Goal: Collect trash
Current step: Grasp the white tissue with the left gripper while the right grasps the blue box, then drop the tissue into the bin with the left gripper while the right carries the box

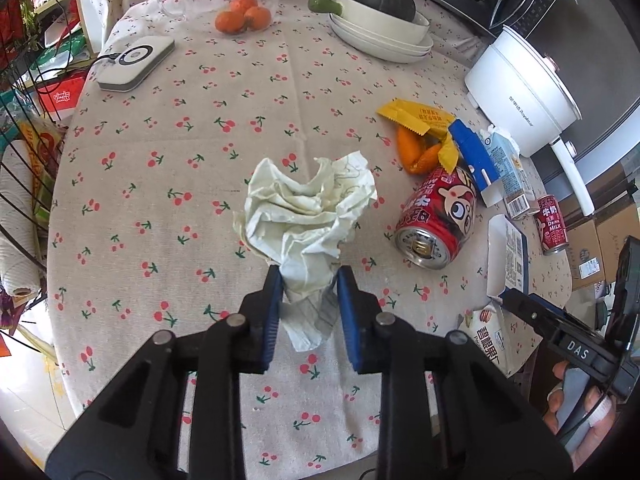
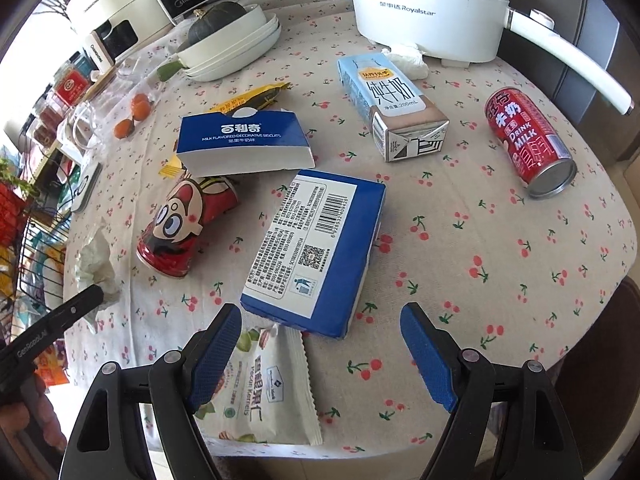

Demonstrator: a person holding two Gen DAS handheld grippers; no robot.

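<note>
Left tool [image 1: 306,280] low in the centre of the left wrist frame, blue pads [image 1: 269,320] pinching the narrow lower end of a crumpled white tissue [image 1: 308,216], bulk of the tissue fanned out above the pads on the cherry-print worktop [image 1: 180,152]. Right of the tissue, a red cartoon can [image 1: 436,220] lying on its side, open end toward the camera; beyond it, upper right, a yellow wrapper [image 1: 420,118] over orange peel [image 1: 416,152], then a blue-and-white box [image 1: 476,160] and a milk carton [image 1: 506,168] lying side by side. Small red milk can [image 1: 553,224] at the right edge. Right tool [image 2: 320,328] at the bottom of the right wrist frame, spread wide and empty, pads well apart just below a blue biscuit box [image 2: 320,248] lying barcode-up in the centre. Nut-kernel packet [image 2: 260,384] at lower centre, partly tucked under that box, touching or just behind the left-hand pad. Same milk can on its side at upper right of that frame, milk carton at upper centre, white electric pot [image 2: 432,4] along the top edge
</note>
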